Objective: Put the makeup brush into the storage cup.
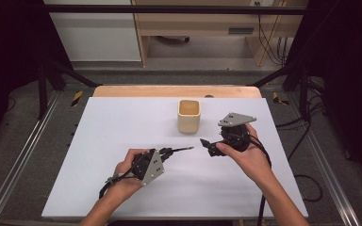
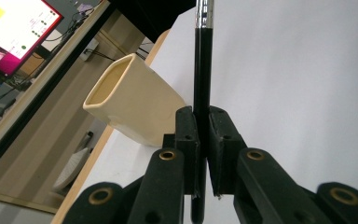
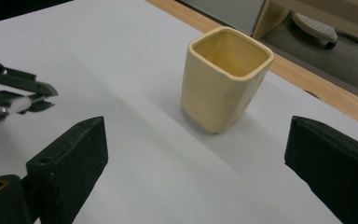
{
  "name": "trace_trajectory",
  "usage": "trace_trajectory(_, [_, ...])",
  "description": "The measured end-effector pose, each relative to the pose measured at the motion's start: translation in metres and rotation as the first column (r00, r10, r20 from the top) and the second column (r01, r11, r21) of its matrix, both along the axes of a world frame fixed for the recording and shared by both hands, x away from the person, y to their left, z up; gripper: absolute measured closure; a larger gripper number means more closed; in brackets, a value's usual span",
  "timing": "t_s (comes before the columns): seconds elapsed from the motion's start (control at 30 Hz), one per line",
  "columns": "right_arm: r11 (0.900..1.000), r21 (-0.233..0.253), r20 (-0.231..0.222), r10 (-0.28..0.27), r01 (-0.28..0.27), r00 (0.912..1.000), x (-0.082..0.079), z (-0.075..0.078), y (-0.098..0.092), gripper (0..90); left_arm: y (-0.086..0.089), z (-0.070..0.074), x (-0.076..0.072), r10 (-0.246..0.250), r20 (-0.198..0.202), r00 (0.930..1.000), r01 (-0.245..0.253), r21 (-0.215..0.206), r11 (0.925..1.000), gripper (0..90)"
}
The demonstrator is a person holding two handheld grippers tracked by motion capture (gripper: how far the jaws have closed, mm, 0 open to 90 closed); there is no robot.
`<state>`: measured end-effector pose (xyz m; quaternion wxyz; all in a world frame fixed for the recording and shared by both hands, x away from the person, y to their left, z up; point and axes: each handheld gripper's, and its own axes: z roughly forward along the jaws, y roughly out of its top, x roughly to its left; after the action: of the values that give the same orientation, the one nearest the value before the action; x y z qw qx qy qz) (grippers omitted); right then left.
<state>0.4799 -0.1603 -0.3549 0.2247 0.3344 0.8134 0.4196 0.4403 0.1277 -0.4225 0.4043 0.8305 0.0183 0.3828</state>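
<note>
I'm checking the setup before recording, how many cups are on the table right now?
1. A cream square cup stands upright toward the far edge of the white table, beyond the left claw holding a pen and the open right claw.

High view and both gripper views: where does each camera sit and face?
High view: above the person's side, looking forward and down at the table; forearms, both hand-held grippers.
Left gripper view: rides the left hand-held gripper, jaws shut on a pen.
Right gripper view: rides the right hand-held gripper, jaws open.
All share the cup.
</note>
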Motion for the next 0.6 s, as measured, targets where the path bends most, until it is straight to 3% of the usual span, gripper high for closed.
trace_trajectory(0.37, [0.999, 0.033, 0.011, 0.004, -0.004, 0.9999, -0.011, -0.007, -0.002, 5.9, 0.009, 0.008, 0.003, 0.019, -0.025, 0.9995, -0.021, -0.069, 0.9974, 83.9])
trace_trajectory(0.47, [0.999, 0.049, 0.015, 0.009, -0.009, 0.9998, -0.013, -0.007, -0.001, 5.5, 0.012, 0.013, 0.004, 0.011, -0.083, 0.9965, -0.025, -0.17, 0.9851, 83.9])
trace_trajectory(0.6, [0.998, 0.063, 0.024, 0.009, -0.011, 0.9997, -0.014, -0.007, 0.0, 5.7, 0.013, 0.021, 0.005, 0.018, -0.092, 0.9956, -0.036, -0.198, 0.9795, 83.9])
